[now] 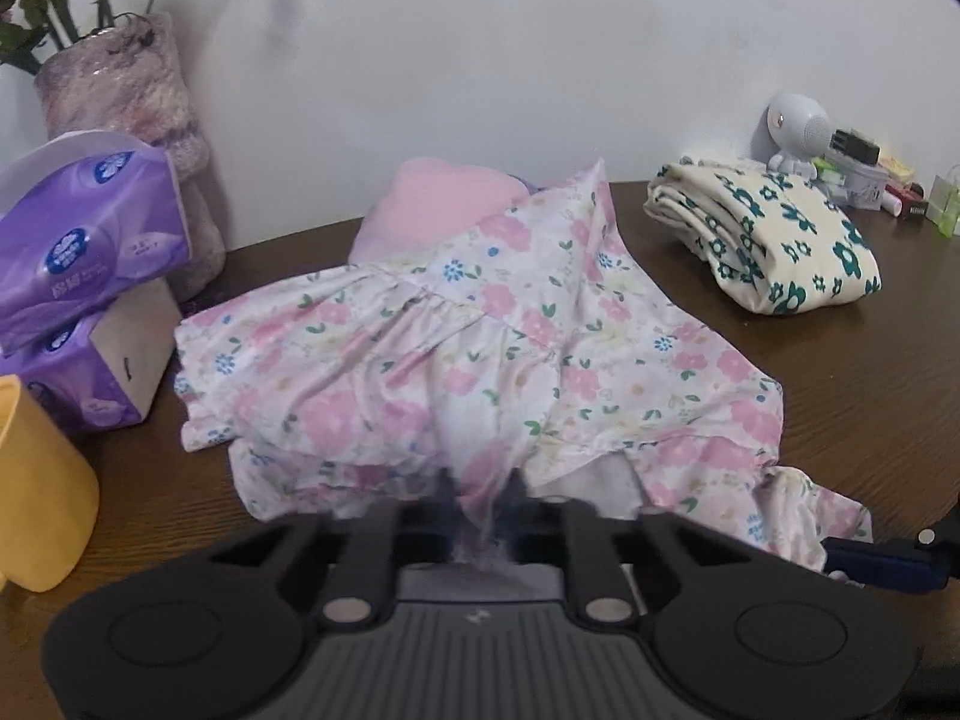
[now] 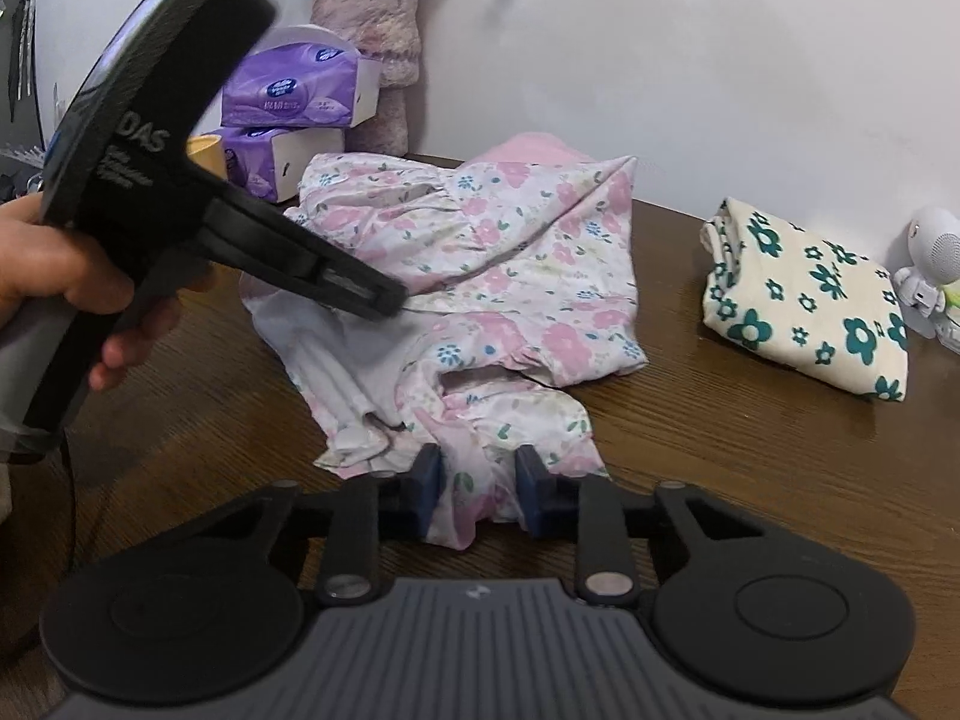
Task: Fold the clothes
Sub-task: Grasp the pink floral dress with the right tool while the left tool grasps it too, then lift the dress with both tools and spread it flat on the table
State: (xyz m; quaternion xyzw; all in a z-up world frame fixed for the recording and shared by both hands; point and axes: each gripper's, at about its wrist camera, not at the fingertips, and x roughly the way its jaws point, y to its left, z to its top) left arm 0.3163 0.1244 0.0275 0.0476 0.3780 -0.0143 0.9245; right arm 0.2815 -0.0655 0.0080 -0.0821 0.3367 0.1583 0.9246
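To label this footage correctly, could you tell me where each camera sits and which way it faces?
Left wrist: on the left gripper, looking down over the pink floral garment toward the wall; only its fingers show.
Right wrist: on the right gripper, facing likewise; left gripper and hand show.
Shared: garment, folded green-flowered cloth, tissue packs.

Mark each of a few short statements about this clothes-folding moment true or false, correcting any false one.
1. Both grippers are clamped on the pink floral garment. True: left gripper, right gripper.
2. The green-flowered cream cloth lies spread flat. False: it sits folded, apart from the garment.
3. The tissue packs are purple. True.
4. The table is white. False: it is dark brown wood.
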